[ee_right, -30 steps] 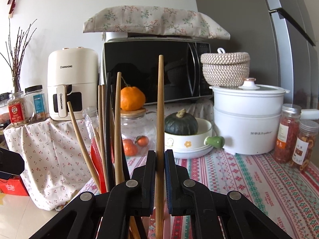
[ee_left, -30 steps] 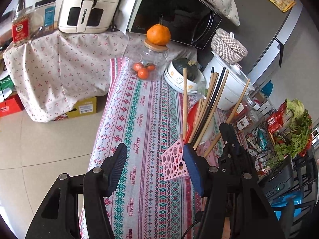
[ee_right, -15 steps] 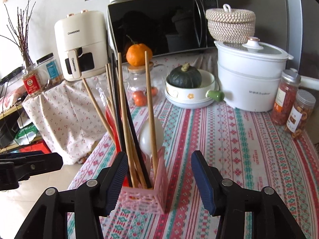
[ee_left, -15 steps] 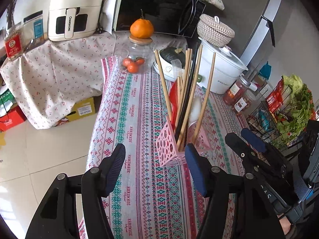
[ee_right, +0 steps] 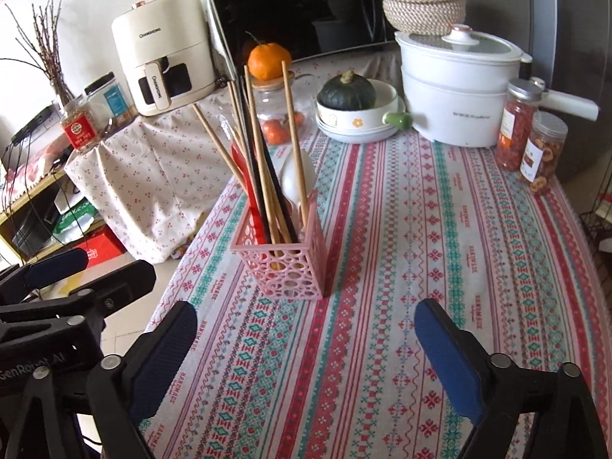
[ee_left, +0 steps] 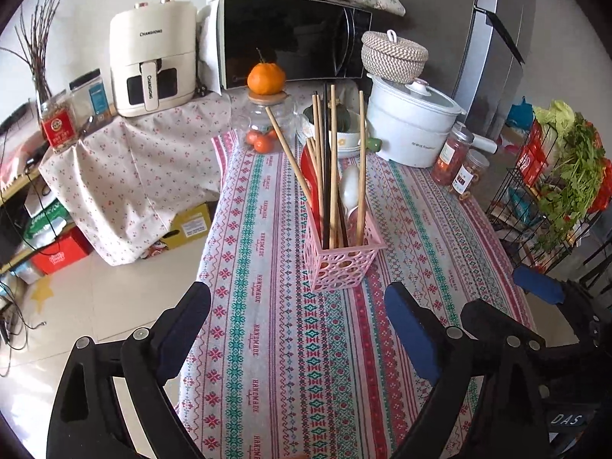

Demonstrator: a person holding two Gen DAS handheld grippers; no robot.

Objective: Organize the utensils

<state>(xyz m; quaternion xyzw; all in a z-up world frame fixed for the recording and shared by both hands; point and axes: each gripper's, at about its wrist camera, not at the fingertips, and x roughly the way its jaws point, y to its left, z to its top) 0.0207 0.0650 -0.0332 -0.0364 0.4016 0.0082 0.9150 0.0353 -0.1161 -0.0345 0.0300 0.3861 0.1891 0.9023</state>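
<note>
I see the left gripper point(ee_left: 296, 321) and right gripper point(ee_right: 306, 329) spread wide, jaws just opened, nothing between them. The pink basket point(ee_left: 340, 264) stands upright on the tablecloth point(ee_left: 267, 344); chopsticks point(ee_left: 333, 160) lean inside.

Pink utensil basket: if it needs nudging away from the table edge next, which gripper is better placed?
Probably the left gripper: jaws open, empty, and on the basket's table-edge side; the right gripper sits toward the table's middle.

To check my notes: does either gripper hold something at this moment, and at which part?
Nothing is held. The left gripper and right gripper have just been opening, with nothing between them. The chopsticks stand in the pink basket.
</note>
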